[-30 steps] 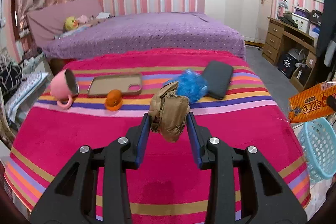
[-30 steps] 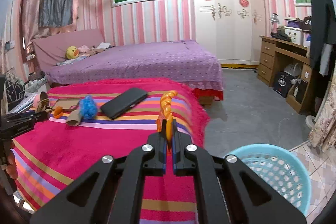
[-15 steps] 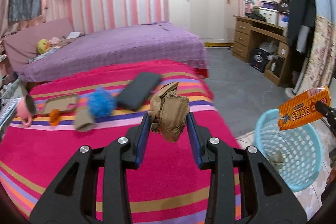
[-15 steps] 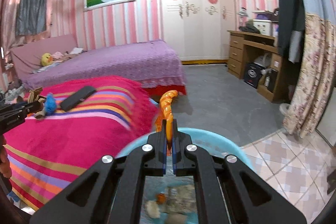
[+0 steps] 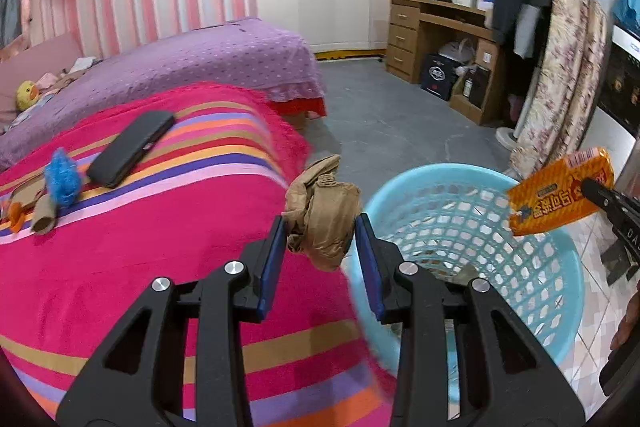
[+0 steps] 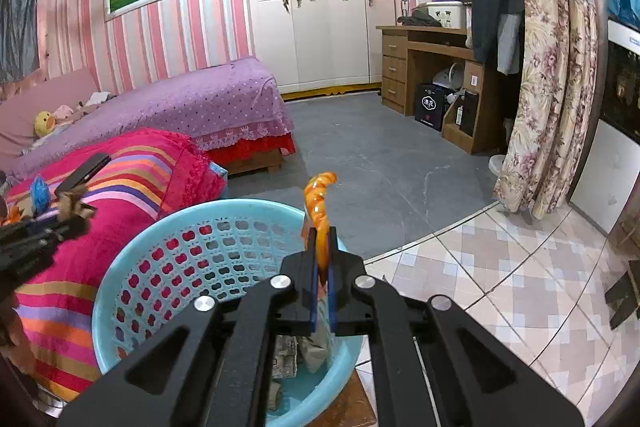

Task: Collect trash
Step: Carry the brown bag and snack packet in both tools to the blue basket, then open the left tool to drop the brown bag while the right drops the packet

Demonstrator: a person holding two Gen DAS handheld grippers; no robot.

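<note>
Now the right gripper [image 6: 322,259], jaws pinching the orange wrapper [image 6: 318,203], is above the blue basket [image 6: 120,267], while the left gripper [image 5: 320,247], jaws pinching the brown wad [image 5: 324,215], is just beside the rim, over the bed [image 5: 140,247].

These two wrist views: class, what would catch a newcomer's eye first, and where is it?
The pale blue basket stands on the floor beside the striped pink bedspread. The right tongs pinch an orange snack packet above it. The left tongs clamp a crumpled brown wad at the bed's edge, near the basket's rim.
</note>
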